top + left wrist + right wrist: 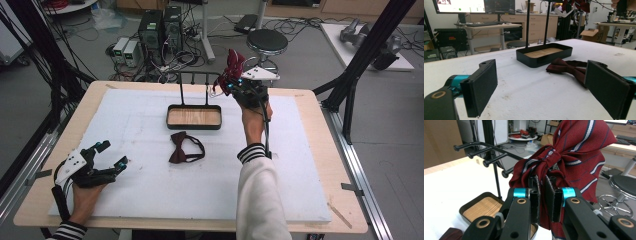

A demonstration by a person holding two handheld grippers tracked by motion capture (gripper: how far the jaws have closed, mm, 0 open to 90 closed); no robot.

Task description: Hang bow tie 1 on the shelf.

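Observation:
A red striped bow tie [571, 155] is pinched between the pads of my right gripper [543, 195], which is shut on it. In the high view that gripper [231, 80] holds the striped bow tie [234, 64] up beside the right end of the black hanger rack [195, 80]. A dark maroon bow tie [184, 148] lies flat on the white mat, in front of the black tray. My left gripper [111, 154] rests open at the near left of the mat; its jaws frame the maroon bow tie [567, 67] from a distance.
The black tray with a wooden floor [194, 117] stands under the rack, whose pegs [486, 153] point out to the side. The white foam mat [150, 185] covers most of the table. A stool [267, 42] and computers stand on the floor beyond the table.

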